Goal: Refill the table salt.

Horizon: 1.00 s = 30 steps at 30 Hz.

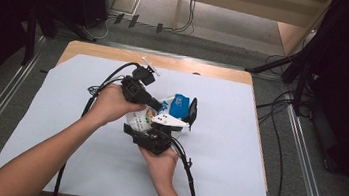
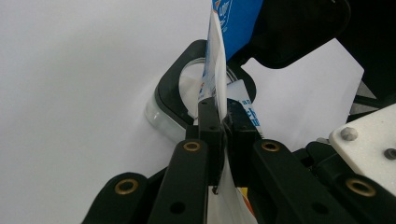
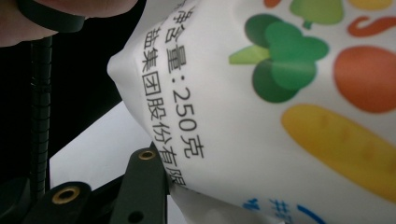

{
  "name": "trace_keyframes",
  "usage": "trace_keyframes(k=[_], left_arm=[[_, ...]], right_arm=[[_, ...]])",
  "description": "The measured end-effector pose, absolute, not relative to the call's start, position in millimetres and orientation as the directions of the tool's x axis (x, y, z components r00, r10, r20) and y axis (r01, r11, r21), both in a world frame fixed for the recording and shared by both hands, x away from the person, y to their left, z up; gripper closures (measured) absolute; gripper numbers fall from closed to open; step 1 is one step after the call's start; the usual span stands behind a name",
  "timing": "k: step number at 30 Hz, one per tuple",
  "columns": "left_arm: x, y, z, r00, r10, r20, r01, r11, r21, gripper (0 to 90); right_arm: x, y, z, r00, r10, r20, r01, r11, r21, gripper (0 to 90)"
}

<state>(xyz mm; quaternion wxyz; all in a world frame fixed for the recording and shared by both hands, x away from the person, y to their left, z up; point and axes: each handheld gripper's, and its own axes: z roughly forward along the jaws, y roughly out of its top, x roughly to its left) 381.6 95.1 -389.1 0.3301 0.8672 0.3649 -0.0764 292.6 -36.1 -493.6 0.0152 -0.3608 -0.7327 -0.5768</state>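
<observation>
A white bag [image 1: 177,106] with a blue top and printed vegetables hangs between both grippers at the middle of the table. My left gripper [image 1: 157,107] comes in from the left and is shut on the bag's thin edge [image 2: 217,65]; the jaws pinch the film in the left gripper view. From the near side, my right gripper [image 1: 160,127] holds the bag's bulging body [image 3: 280,116], one jaw pressing into it. A clear container [image 2: 170,100] with a black rim stands just under the bag's blue end, its black lid [image 1: 192,111] raised.
A white sheet [image 1: 236,151] covers the wooden table [image 1: 117,53]. Black cables [image 1: 190,178] trail from both grippers toward the near edge. Beyond the table lie floor rails, stands and more cables.
</observation>
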Motion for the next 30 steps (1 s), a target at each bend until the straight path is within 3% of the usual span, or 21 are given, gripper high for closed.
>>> trace_keyframes(k=[14,30], left_arm=[[381.3,96.6,-387.7,0.722,0.585,-0.369,0.68,-0.505,0.531,88.4],[381.5,94.6,-388.9,0.722,0.586,-0.368,0.682,-0.509,0.526,88.7]], right_arm=[[294.1,-35.6,-492.1,-0.742,0.492,0.456,0.548,0.054,0.834,65.0],[294.9,-39.9,-489.8,-0.758,0.498,0.423,0.539,0.111,0.835,64.0]])
